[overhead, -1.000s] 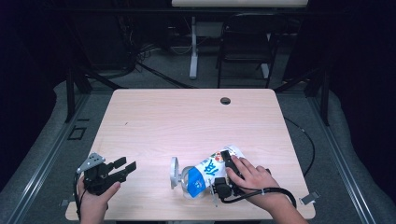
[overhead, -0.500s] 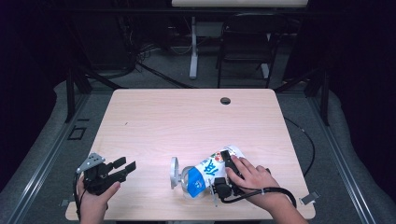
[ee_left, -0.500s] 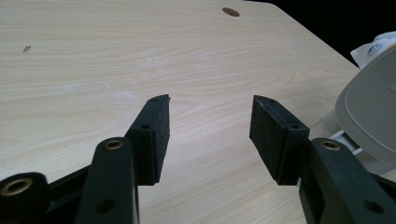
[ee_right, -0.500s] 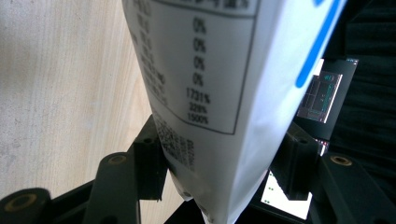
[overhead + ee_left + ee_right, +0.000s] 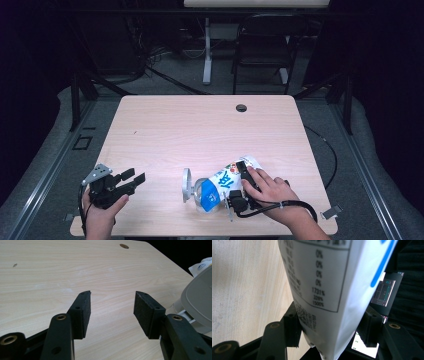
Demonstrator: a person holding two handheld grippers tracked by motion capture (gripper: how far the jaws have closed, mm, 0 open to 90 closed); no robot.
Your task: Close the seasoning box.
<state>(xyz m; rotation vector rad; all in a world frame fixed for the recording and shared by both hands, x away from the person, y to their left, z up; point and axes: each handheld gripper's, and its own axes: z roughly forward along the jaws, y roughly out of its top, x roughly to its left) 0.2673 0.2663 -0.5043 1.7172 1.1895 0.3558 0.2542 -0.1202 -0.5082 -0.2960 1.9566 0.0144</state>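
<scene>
**Right gripper clamped on the printed pouch, left gripper idle and spread**

The pouch [image 5: 329, 290], a white bag with blue and red print and a table of percentages on its back, sits directly between the right gripper [image 5: 329, 332]'s jaws. Both black pads press into its lower edge, one from each side, so the jaws are pinching the bag while standing fairly wide. From above, the pouch [image 5: 222, 182] lies on its side at the near edge of the table [image 5: 200, 130], its length running away from the right gripper [image 5: 239, 192]. The person's right hand [image 5: 270, 192] lies over that gripper. At the pouch's far end, away from the jaws, a grey round disc [image 5: 186, 184] stands on edge, touching or just beside the bag.

The left gripper [image 5: 112, 305] is well apart from the pouch. Its jaws are spread, with bare wood between the pads. Off to the outer side of one jaw, the grey disc [image 5: 200, 297] shows close by. Above, the left gripper [image 5: 134, 178] points toward the pouch, held by the left hand [image 5: 100, 212]. Ahead of the jaws, near the table's far edge, is a small dark hole [image 5: 241, 108].
</scene>
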